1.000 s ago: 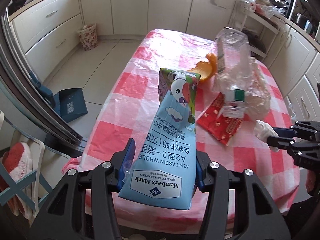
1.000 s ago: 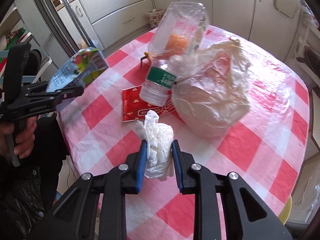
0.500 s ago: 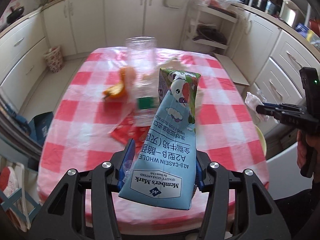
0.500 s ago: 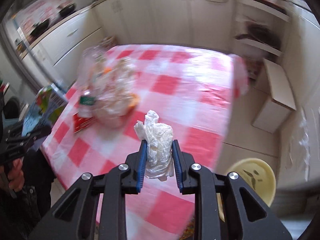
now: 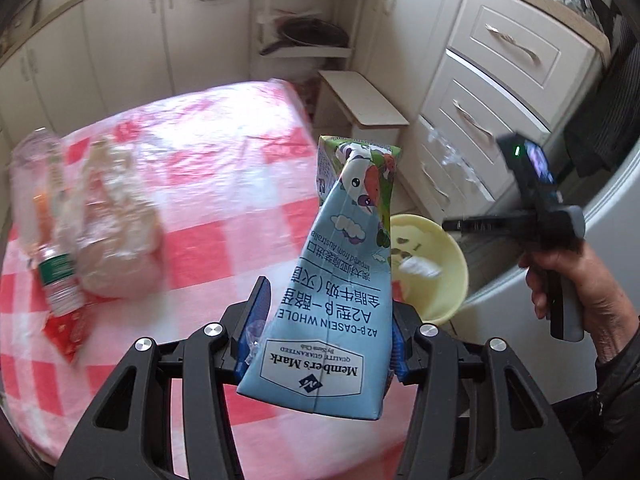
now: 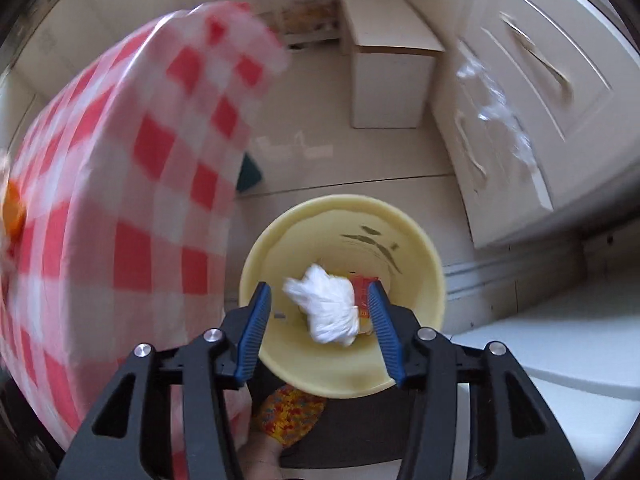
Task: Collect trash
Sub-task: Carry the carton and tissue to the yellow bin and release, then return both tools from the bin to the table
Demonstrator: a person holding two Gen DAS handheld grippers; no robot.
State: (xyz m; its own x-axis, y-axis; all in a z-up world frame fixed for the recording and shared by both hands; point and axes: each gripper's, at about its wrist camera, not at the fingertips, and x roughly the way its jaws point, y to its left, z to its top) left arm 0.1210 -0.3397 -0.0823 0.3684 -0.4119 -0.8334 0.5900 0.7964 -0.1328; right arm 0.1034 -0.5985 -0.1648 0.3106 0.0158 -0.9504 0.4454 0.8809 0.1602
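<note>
My left gripper (image 5: 326, 332) is shut on a blue milk carton (image 5: 340, 280) and holds it above the table's right edge. My right gripper (image 6: 320, 312) is open right above a yellow bin (image 6: 424, 280) on the floor. A white crumpled wad (image 6: 330, 306) lies loose between the blue pads (image 6: 254, 320), inside the bin. In the left wrist view the bin (image 5: 448, 256) shows beside the table with the wad (image 5: 418, 268) in it and the right gripper (image 5: 456, 225) above. A plastic bottle (image 5: 52, 256), a clear bag (image 5: 116, 240) and a red wrapper (image 5: 66, 330) lie on the checked table (image 5: 224, 168).
White cabinets with drawers (image 5: 492, 92) stand right of the bin. A small white stool (image 6: 390, 60) stands on the floor beyond the bin. The checked cloth (image 6: 120, 208) hangs left of the bin. An orange peel (image 6: 12, 208) shows at the table's far left.
Both grippers swung right, off the table toward the bin. My right gripper opened and let the white wad go into the yellow bin. The left still holds the carton.
</note>
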